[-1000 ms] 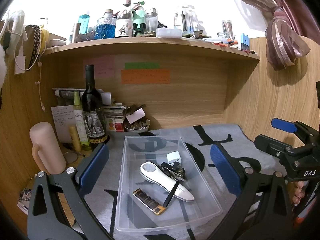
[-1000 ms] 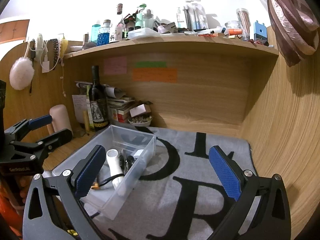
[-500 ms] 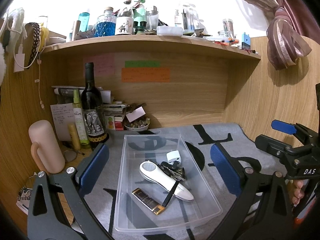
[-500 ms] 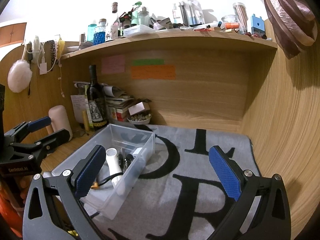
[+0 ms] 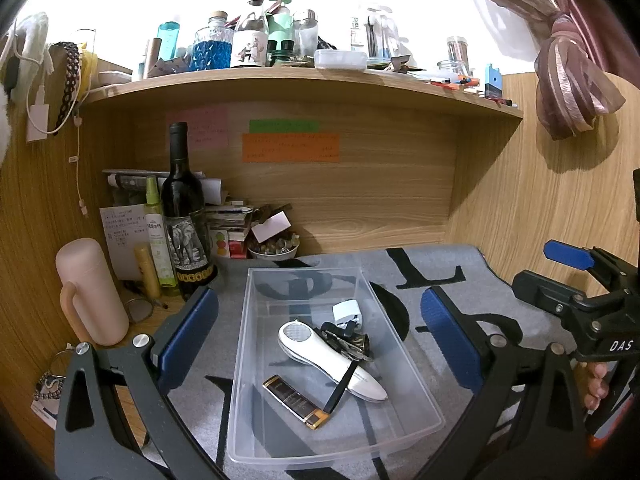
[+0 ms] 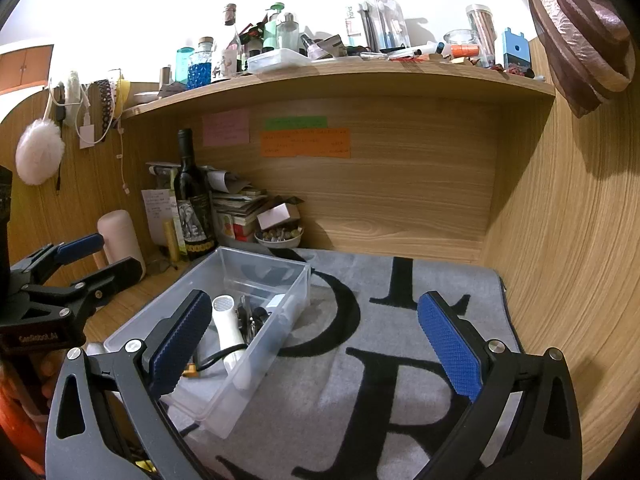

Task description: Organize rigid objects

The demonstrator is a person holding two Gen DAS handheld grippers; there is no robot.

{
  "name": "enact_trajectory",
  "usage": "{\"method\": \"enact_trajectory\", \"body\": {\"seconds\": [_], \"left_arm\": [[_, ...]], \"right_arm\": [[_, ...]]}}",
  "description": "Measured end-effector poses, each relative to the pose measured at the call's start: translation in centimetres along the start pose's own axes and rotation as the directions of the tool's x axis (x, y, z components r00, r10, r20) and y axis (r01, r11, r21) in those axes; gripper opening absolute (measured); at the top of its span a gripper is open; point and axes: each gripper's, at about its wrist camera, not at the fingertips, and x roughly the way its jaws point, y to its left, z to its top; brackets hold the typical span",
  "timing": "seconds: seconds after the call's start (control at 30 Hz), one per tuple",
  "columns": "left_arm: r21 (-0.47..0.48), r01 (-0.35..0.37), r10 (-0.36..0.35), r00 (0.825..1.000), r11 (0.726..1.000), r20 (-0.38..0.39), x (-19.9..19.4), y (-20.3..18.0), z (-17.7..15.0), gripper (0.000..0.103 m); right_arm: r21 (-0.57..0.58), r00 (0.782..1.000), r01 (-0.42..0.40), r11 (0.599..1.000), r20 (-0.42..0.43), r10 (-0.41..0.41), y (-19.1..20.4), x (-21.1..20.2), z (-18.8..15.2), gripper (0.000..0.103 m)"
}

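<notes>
A clear plastic bin (image 5: 412, 376) sits on the grey lettered mat (image 5: 452, 304). It holds a white handheld device (image 5: 320, 348), a black-and-gold lighter (image 5: 294, 402), a bunch of dark keys (image 5: 350, 342) and a white plug adapter (image 5: 347, 313). My left gripper (image 5: 320, 340) is open and empty, held above and in front of the bin. My right gripper (image 6: 316, 344) is open and empty over the mat, to the right of the bin (image 6: 280, 304). The white device (image 6: 228, 324) shows inside the bin there too.
A wine bottle (image 5: 184, 216), spray bottle (image 5: 157, 236), pink flask (image 5: 88, 292), stacked boxes and a bowl of small items (image 5: 274, 246) crowd the back left corner. A cluttered shelf (image 5: 304, 80) hangs overhead. Wooden walls close the back and right.
Both grippers have drifted slightly; the views shift a little. Nothing in the bin has moved.
</notes>
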Motion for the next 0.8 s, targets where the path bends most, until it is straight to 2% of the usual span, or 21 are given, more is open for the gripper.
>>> {"method": "enact_trajectory", "body": {"seconds": [0.4,0.8], "left_arm": [[-0.012,0.015,-0.015,1.000,1.000,0.007,0.12,0.09,-0.14,0.103],[-0.002,0.049,-0.049,0.999,0.999,-0.017,0.55,-0.07,-0.30,0.103]], "right_arm": [[0.003,1.000,0.003,1.000,0.000,-0.003,0.16,-0.02,0.02,0.103],[0.009,1.000,-0.006,1.000,-0.015,0.006,-0.17,0.37,0.02,0.103]]}}
